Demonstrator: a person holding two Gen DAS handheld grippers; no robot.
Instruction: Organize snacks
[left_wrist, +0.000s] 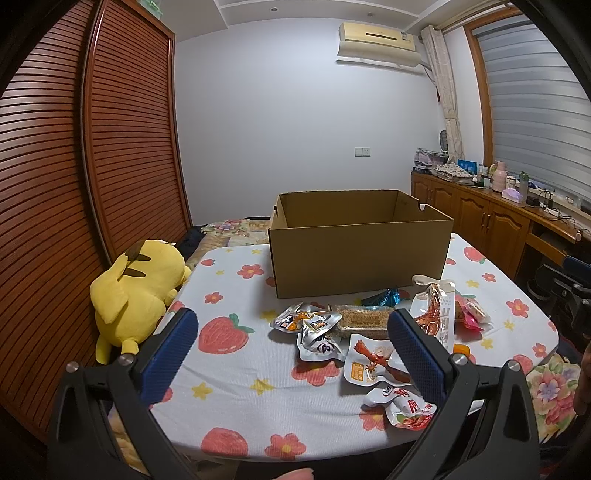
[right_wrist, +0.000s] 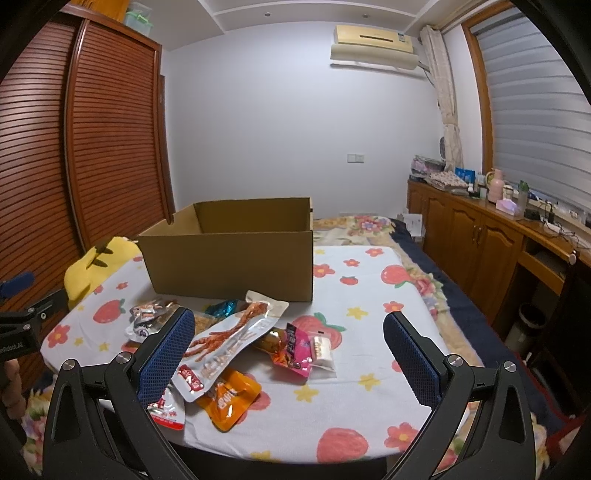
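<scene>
An open, empty cardboard box (left_wrist: 360, 254) stands on the table with the flowered cloth (left_wrist: 236, 373); it also shows in the right wrist view (right_wrist: 229, 266). Several snack packets lie in front of it: silver pouches (left_wrist: 312, 325), a grain bar (left_wrist: 364, 321), a chicken-foot packet (right_wrist: 229, 341), an orange pouch (right_wrist: 231, 400), a pink packet (right_wrist: 295, 347). My left gripper (left_wrist: 291, 354) is open above the table's near edge, left of the pile. My right gripper (right_wrist: 290, 354) is open above the pile's right side. Both are empty.
A yellow plush toy (left_wrist: 138, 295) leans at the table's left edge. A slatted wooden wardrobe (left_wrist: 110, 147) stands on the left. Wooden cabinets (right_wrist: 480, 236) with bottles run along the right under the window. A bed with a flowered cover (right_wrist: 369, 225) lies behind the table.
</scene>
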